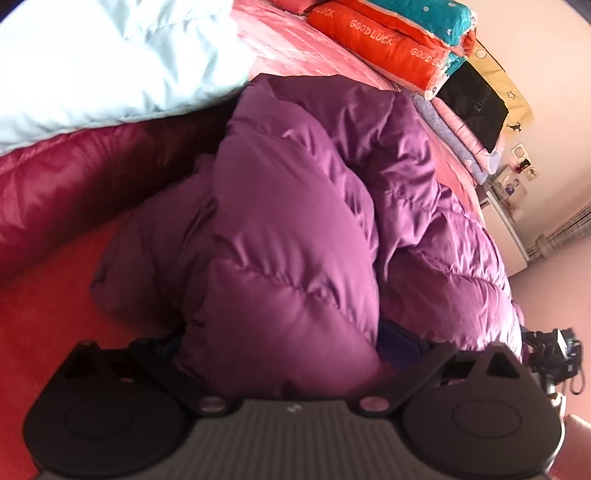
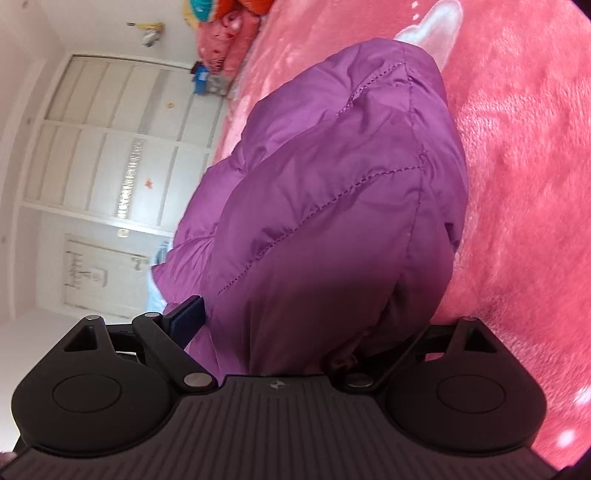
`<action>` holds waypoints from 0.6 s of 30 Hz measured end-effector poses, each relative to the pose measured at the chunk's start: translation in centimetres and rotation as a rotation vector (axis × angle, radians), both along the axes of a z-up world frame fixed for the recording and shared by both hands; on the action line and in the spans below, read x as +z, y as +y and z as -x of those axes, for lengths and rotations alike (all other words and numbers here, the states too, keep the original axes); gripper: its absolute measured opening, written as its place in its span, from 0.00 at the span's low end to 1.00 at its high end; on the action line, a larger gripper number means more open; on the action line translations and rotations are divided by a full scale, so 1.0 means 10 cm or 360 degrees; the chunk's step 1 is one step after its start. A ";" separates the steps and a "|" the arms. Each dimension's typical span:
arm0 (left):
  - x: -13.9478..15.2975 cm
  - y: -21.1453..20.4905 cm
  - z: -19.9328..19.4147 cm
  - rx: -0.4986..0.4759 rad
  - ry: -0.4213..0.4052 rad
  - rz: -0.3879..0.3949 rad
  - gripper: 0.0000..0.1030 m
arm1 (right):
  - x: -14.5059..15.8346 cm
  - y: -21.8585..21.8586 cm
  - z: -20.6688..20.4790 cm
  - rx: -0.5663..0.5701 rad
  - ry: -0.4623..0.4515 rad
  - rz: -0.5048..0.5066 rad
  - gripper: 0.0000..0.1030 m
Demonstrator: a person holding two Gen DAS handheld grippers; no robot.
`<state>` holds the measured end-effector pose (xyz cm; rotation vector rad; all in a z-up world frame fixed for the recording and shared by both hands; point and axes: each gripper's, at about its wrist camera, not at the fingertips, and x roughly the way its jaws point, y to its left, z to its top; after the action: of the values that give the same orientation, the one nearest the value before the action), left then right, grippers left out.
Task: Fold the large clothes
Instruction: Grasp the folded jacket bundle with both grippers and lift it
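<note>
Left wrist view: your left gripper (image 1: 280, 343) and right gripper (image 2: 306, 325) each straddle bunched jacket (image 1: 295, 206) wide-jawed, grip uncertain; folding remains unfinished.

We see right gripper (image 2: 299, 325) at frame bottom, jaws spread wide, thick fold of purple quilted down jacket (image 2: 332, 192) bunched between them. Blue pad of one finger (image 2: 186, 315) visible, touching jacket edge; other finger hidden under fabric. Whether pads press fabric: cannot tell. Jacket rises from gripper toward frame top, stitched seams running across it. Jacket lies on pink fleecy bedspread (image 2: 517, 184). Beyond it, white panelled wardrobe (image 2: 110, 147). Orange and teal textiles (image 2: 214, 9) at top edge, blurred.
</note>
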<state>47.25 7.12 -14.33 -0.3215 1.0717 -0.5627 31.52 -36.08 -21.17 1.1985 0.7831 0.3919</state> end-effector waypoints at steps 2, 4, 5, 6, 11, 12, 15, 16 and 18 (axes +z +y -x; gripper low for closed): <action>0.03 -0.02 0.05 0.0036 -0.0029 -0.0039 0.74 | 0.14 0.10 0.00 0.0016 0.0038 0.0097 1.00; 0.07 0.00 0.12 0.0079 -0.0037 -0.0024 0.64 | 0.29 0.21 0.01 0.0016 0.0088 0.0228 0.89; 0.09 -0.01 0.15 0.0097 -0.0044 -0.0024 0.60 | 0.39 0.27 0.01 0.0015 0.0103 0.0300 0.81; 0.10 -0.01 0.19 0.0117 -0.0052 -0.0028 0.58 | 0.50 0.33 0.03 0.0019 0.0104 0.0392 0.73; 0.21 0.00 0.40 0.0249 -0.0078 -0.0003 0.40 | 1.12 0.79 0.16 0.0060 0.0018 0.0954 0.58; 0.24 0.00 0.45 0.0274 -0.0082 0.0014 0.39 | 1.22 0.88 0.20 0.0063 -0.0009 0.1050 0.55; 0.31 0.10 0.59 0.0327 -0.0076 0.0080 0.35 | 1.49 1.12 0.32 0.0068 -0.0081 0.1298 0.50; 0.33 0.13 0.64 0.0338 -0.0068 0.0097 0.34 | 1.56 1.18 0.36 0.0062 -0.0098 0.1359 0.49; 0.39 0.19 0.74 0.0350 -0.0056 0.0129 0.33 | 1.71 1.29 0.47 0.0041 -0.0133 0.1458 0.45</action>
<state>39.84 8.98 -10.39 -0.4922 0.9670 -0.4137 26.83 -23.14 -4.05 0.3118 0.7735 0.0689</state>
